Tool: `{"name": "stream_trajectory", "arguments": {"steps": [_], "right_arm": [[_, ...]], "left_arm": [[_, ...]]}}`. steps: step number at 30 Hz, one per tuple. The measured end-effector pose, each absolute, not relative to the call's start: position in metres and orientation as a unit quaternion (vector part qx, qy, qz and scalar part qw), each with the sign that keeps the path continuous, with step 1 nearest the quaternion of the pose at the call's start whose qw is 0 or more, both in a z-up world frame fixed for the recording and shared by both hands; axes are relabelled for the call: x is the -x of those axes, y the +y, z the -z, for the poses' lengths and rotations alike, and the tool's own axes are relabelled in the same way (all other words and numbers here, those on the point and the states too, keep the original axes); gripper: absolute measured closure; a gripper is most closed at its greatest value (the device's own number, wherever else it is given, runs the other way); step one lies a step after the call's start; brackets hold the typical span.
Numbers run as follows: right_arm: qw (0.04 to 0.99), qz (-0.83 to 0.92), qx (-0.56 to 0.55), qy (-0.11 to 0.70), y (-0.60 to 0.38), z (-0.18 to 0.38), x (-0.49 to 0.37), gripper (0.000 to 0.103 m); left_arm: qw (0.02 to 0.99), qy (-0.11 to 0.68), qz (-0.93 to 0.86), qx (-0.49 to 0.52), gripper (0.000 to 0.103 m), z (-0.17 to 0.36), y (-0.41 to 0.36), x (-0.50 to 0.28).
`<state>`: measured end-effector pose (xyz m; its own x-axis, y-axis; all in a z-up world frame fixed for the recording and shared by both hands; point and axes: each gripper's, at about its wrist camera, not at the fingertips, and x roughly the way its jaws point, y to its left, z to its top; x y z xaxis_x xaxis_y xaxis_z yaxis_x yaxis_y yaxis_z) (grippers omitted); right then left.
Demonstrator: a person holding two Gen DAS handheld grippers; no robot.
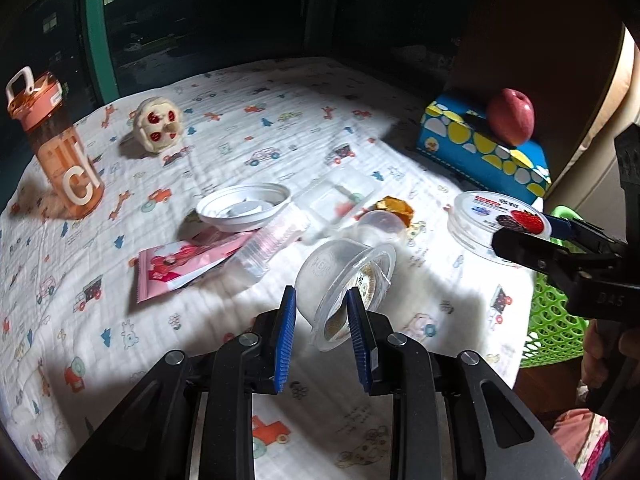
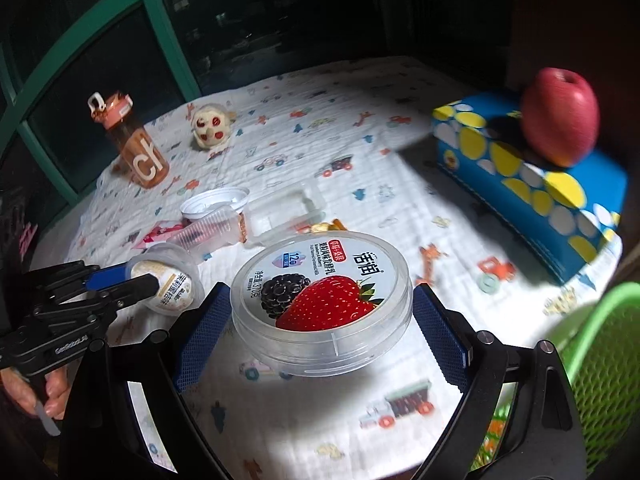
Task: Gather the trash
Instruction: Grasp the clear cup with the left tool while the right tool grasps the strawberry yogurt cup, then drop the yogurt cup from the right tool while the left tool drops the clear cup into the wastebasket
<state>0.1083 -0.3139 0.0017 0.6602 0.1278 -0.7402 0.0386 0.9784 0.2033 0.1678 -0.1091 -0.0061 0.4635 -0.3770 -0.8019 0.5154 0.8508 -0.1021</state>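
My left gripper (image 1: 321,305) is shut on a small clear pudding cup (image 1: 344,284) tilted on its side just above the cloth; the cup also shows in the right wrist view (image 2: 168,280). My right gripper (image 2: 322,308) is shut on a round clear yogurt lid with a strawberry picture (image 2: 322,292), held above the table; the lid also shows in the left wrist view (image 1: 500,222). More trash lies mid-table: a white lid (image 1: 244,208), a clear ribbed cup (image 1: 268,244), a pink wrapper (image 1: 180,264), a clear tray (image 1: 340,200), a gold wrapper (image 1: 394,206).
A green mesh basket (image 2: 600,360) stands off the table's right edge. A blue tissue box (image 2: 532,184) with a red apple (image 2: 560,122) sits far right. An orange water bottle (image 1: 60,148) and a small toy (image 1: 158,124) stand at the far left.
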Motion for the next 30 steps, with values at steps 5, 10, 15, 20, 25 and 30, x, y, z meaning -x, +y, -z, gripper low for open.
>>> {"name": "stream_trajectory", "arguments": {"steps": [5, 10, 15, 20, 25, 30], "right_arm": [[0.913, 0.013, -0.114, 0.392, -0.343, -0.016, -0.070, 0.013], [0.914, 0.064, -0.133, 0.378, -0.384, -0.023, -0.029, 0.013], [0.903, 0.125, -0.152, 0.382, -0.430, -0.015, 0.007, 0.013], [0.884, 0.177, -0.172, 0.397, -0.471, 0.002, 0.035, 0.013], [0.869, 0.204, -0.189, 0.408, -0.496, 0.017, 0.056, 0.012], [0.865, 0.223, -0.202, 0.402, -0.511, 0.021, 0.071, 0.011]], "left_arm": [[0.846, 0.437, 0.292, -0.087, 0.077, -0.004, -0.135, -0.157], [0.839, 0.427, 0.323, -0.099, 0.077, -0.015, -0.165, -0.145], [0.829, 0.416, 0.354, -0.115, 0.077, -0.025, -0.199, -0.129], [0.818, 0.409, 0.384, -0.125, 0.077, -0.033, -0.229, -0.115], [0.804, 0.406, 0.410, -0.140, 0.077, -0.037, -0.262, -0.101], [0.788, 0.406, 0.436, -0.157, 0.077, -0.037, -0.297, -0.087]]}}
